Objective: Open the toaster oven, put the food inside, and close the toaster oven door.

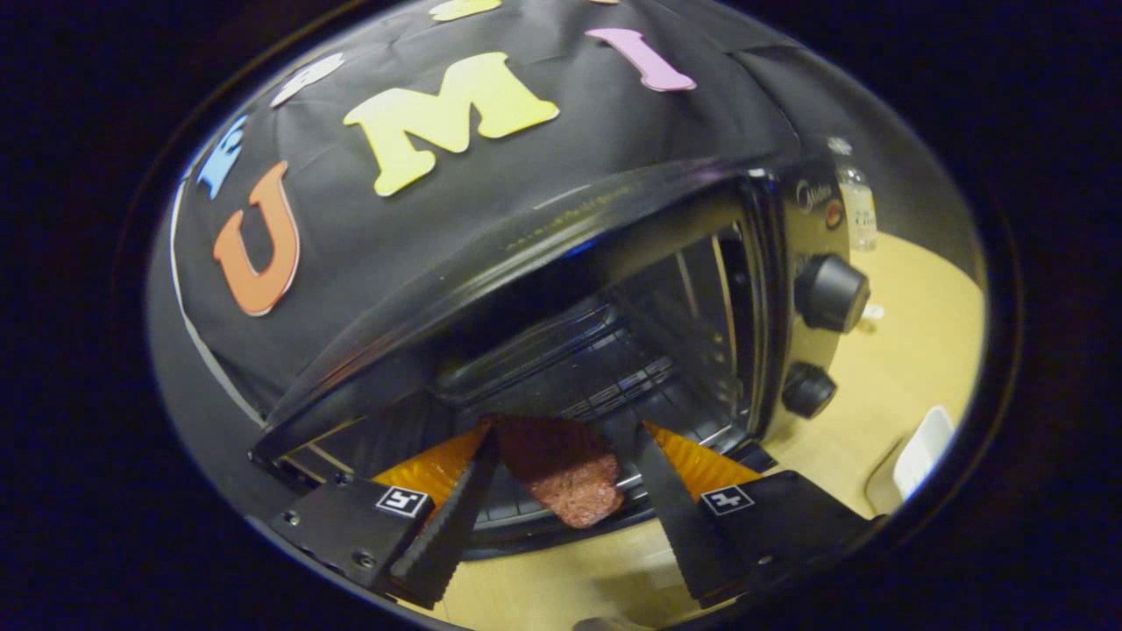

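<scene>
The black toaster oven [561, 237] stands open just ahead, its dark cavity and wire rack [614, 368] facing me. Its door [517, 530] is folded down under my fingers. A reddish-brown slab of food [570, 486] sits between my two fingers at the mouth of the oven, above the lowered door. My gripper [561, 438] is shut on the food, one finger pressing on each side. An orange ribbed plate [701, 460] shows behind and below both fingers.
Two black knobs [830, 292] [807, 390] sit on the oven's right panel. A clear bottle [855, 202] stands behind the oven on the pale wooden table [912, 350]. A white object [920, 451] lies right of the door.
</scene>
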`<state>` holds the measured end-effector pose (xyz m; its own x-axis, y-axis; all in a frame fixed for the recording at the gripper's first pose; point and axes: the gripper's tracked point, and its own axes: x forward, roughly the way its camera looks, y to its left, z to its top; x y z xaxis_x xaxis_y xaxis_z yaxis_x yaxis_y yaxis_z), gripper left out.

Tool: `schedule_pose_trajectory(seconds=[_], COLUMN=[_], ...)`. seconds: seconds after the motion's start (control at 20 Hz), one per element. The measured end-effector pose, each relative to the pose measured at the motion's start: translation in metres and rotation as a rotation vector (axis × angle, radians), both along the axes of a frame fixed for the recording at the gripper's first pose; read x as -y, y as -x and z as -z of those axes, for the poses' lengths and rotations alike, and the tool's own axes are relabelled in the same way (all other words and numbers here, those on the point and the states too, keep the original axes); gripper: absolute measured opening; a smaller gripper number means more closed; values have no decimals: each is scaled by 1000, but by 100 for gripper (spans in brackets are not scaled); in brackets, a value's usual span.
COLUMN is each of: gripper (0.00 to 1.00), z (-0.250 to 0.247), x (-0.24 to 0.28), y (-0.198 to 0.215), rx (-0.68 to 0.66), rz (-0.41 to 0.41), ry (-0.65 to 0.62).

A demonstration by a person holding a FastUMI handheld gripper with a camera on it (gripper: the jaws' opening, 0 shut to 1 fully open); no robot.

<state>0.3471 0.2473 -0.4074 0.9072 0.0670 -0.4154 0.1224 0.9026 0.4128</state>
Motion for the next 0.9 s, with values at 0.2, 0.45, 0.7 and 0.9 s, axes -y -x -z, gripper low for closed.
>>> schedule_pose_trajectory(seconds=[0.2,0.45,0.7,0.9], gripper=[98,98,98,98], z=[-8,-30,-50,-38], x=[15,35,67,79], y=[35,101,156,199], rx=[-36,-96,-129,-190], rz=[-59,-147,-215,-241], ry=[101,202,326,357])
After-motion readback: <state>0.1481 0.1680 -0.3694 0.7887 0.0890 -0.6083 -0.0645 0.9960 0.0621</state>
